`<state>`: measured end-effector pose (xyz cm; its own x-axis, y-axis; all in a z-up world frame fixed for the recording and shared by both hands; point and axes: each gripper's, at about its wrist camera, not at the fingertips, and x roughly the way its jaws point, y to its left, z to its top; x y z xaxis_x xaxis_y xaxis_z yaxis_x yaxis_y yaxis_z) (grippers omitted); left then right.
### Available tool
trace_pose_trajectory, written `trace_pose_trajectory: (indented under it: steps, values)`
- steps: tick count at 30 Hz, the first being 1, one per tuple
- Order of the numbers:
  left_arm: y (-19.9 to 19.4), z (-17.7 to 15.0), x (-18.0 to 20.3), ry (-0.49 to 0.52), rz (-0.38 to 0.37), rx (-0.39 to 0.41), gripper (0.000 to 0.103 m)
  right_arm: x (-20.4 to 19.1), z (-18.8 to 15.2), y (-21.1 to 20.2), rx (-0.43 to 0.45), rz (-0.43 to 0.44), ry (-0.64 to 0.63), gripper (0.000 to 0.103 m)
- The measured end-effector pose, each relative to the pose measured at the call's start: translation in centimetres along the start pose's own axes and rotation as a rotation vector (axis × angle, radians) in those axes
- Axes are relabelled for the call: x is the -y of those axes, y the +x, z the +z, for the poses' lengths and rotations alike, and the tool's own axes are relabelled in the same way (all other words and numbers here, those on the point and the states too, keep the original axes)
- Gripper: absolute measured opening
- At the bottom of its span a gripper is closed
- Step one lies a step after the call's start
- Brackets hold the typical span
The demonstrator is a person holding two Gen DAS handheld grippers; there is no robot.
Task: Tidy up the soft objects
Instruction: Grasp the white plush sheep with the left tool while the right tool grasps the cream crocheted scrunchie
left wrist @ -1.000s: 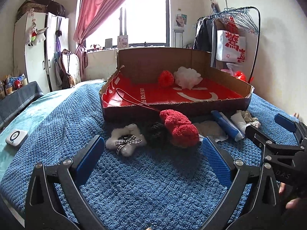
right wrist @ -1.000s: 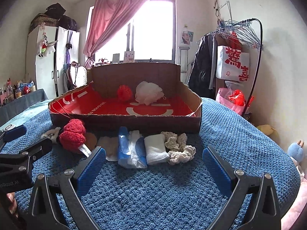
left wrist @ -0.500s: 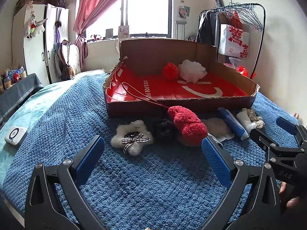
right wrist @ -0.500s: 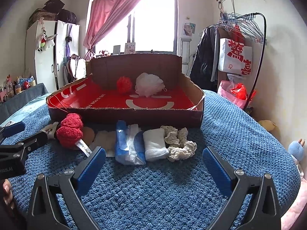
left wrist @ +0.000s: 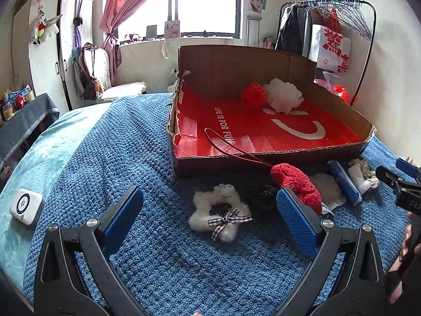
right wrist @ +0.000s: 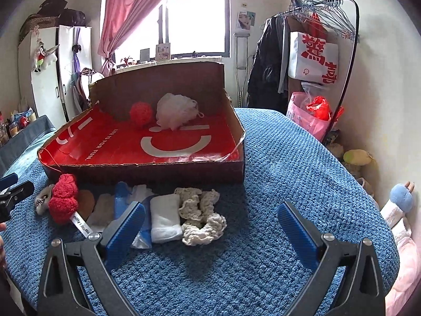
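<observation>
- The left gripper (left wrist: 209, 218) is spread wide and holds nothing; it hovers low over the blanket (left wrist: 126, 158), and the white scrunchie (left wrist: 219, 217) lies between its fingers but apart from both; I judge it is the next thing to take, because the jaws already frame it.
- The right gripper (right wrist: 210, 226) is also spread and empty; the white roll (right wrist: 165, 217) and the cream knit (right wrist: 201, 218) lie just ahead, close to its left finger; the opening is wide so that a bulky soft piece can fit.
- The red plush (left wrist: 297, 184) lies beside the scrunchie, just in front of the box (left wrist: 289, 155); its cord hangs over the box wall.
- The soft things wait in a row along the front wall, so the way into the box is short.
- Inside, a red ball (right wrist: 140, 113) and a white pouf (right wrist: 177, 110) touch each other at the back wall; probably this keeps the front floor free for the rest.
</observation>
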<state>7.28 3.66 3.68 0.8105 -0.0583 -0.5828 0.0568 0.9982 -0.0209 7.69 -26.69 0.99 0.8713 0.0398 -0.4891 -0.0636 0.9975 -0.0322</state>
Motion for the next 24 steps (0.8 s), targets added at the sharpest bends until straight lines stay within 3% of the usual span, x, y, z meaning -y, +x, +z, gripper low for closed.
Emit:
trace_pose_trajectory:
  steps: [8,14,16,17,18,19,21,24]
  values:
    - [1.8,0.1,-0.2,0.066,-0.077,-0.095,0.103,2.2,0.7,2.3,-0.132,0.064,0.019,0.103]
    - [3.6,-0.2,0.0,0.126,-0.126,-0.179,0.102,2.1,0.8,4.9,-0.243,0.109,-0.007,0.088]
    - [4.3,-0.3,0.1,0.137,-0.130,-0.199,0.097,2.0,0.6,5.6,-0.266,0.136,-0.008,0.081]
    - [4.7,-0.4,0.1,0.133,-0.146,-0.207,0.086,1.8,0.7,5.8,-0.272,0.139,-0.014,0.079]
    - [5.0,-0.5,0.0,0.123,-0.170,-0.220,0.078,1.8,0.8,5.7,-0.266,0.153,-0.017,0.069]
    - [5.2,-0.5,0.0,0.114,-0.194,-0.232,0.062,1.8,0.8,5.6,-0.261,0.181,-0.015,0.051]
    - [5.4,-0.6,-0.1,0.110,-0.186,-0.231,0.058,1.6,0.8,5.7,-0.265,0.209,-0.018,0.034]
    - [5.0,-0.5,-0.3,0.090,-0.202,-0.213,0.054,1.1,0.9,4.9,-0.226,0.197,-0.037,0.029]
